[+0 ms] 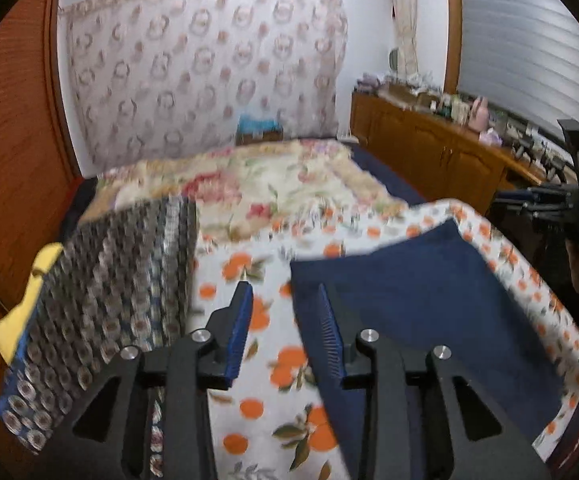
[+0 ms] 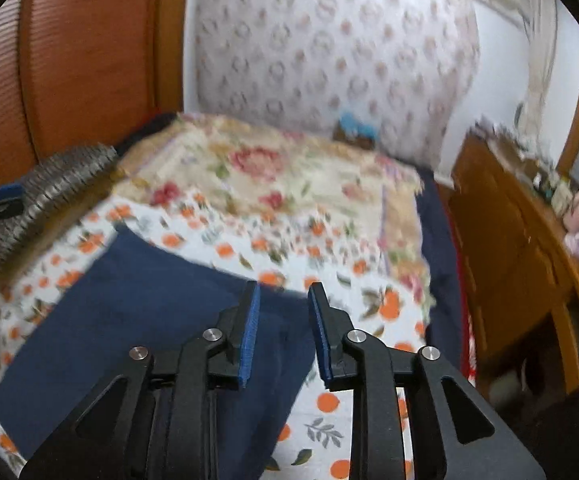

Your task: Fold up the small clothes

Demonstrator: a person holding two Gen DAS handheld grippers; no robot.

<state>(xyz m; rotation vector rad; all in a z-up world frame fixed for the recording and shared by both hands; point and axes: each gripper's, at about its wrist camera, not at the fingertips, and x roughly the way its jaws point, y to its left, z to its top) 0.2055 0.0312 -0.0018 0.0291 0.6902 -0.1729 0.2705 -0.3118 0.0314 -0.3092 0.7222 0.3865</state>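
Note:
A navy blue garment (image 1: 429, 300) (image 2: 129, 320) lies flat on a white sheet printed with oranges (image 1: 249, 360) (image 2: 329, 420). My left gripper (image 1: 283, 292) hovers over the garment's left edge. It is open, with nothing between its blue pads (image 1: 237, 332). My right gripper (image 2: 284, 292) hangs over the garment's right part near its edge. It is open too, and only cloth shows below the gap. Both views are blurred. The left gripper's blue pad shows at the left rim of the right wrist view.
A stack of grey patterned cloth (image 1: 109, 300) (image 2: 49, 192) sits left of the garment, with something yellow (image 1: 29, 292) beside it. A floral blanket (image 1: 269, 184) covers the far bed. A wooden cabinet (image 1: 429, 148) with clutter stands right, and a wooden wall (image 1: 9, 160) left.

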